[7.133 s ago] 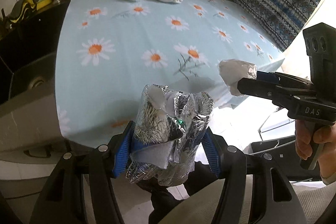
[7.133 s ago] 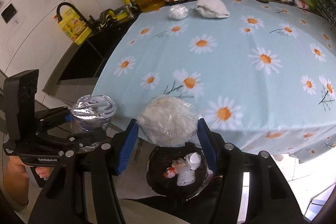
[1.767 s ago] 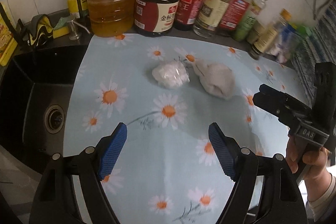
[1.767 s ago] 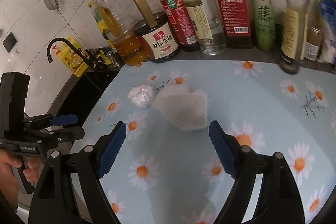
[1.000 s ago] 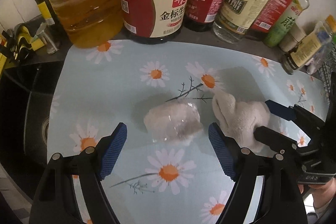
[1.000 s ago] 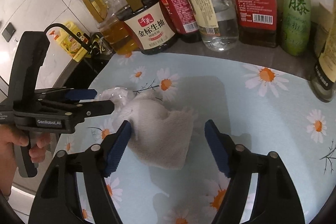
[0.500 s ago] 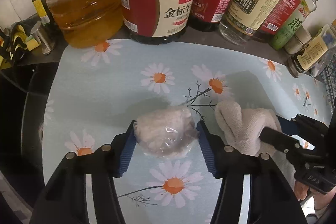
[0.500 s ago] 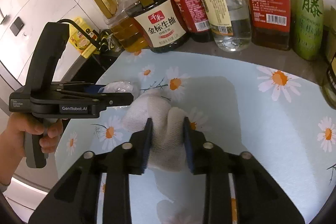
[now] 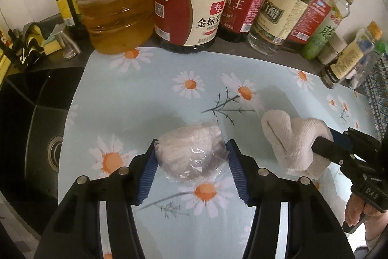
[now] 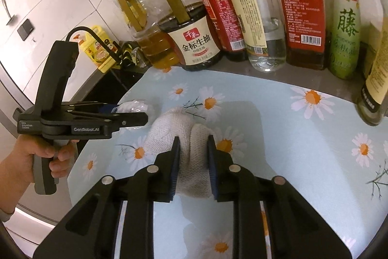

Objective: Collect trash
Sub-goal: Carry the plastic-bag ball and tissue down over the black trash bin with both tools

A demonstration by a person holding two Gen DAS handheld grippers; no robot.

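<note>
In the left wrist view, the left gripper (image 9: 192, 162) holds a crumpled ball of clear plastic wrap (image 9: 191, 153) between its blue fingers (image 9: 148, 174). The fingers press on both sides of the ball. The ball is just over the desk with the light blue daisy cloth (image 9: 145, 98). To the right, the right gripper (image 9: 325, 140) pinches a white knitted cloth glove (image 9: 288, 137). The glove is near the ball but not touching it. At the back of the desk stand a big jug of yellow oil (image 9: 116, 6), a dark soy sauce jug with a red and white label (image 9: 186, 9) and more bottles. A black sink (image 9: 31, 128) is on the left.

In the right wrist view, the right gripper (image 10: 193, 154) has its fingers close together, squeezing the glove (image 10: 174, 130) in the middle. The glove bulges out past the fingers. On the left, a hand (image 10: 31, 159) holds the left gripper (image 10: 135, 113), with the plastic ball (image 10: 135, 107) at its tip. The tall green bottle (image 10: 345, 23) stands at the back right.
</note>
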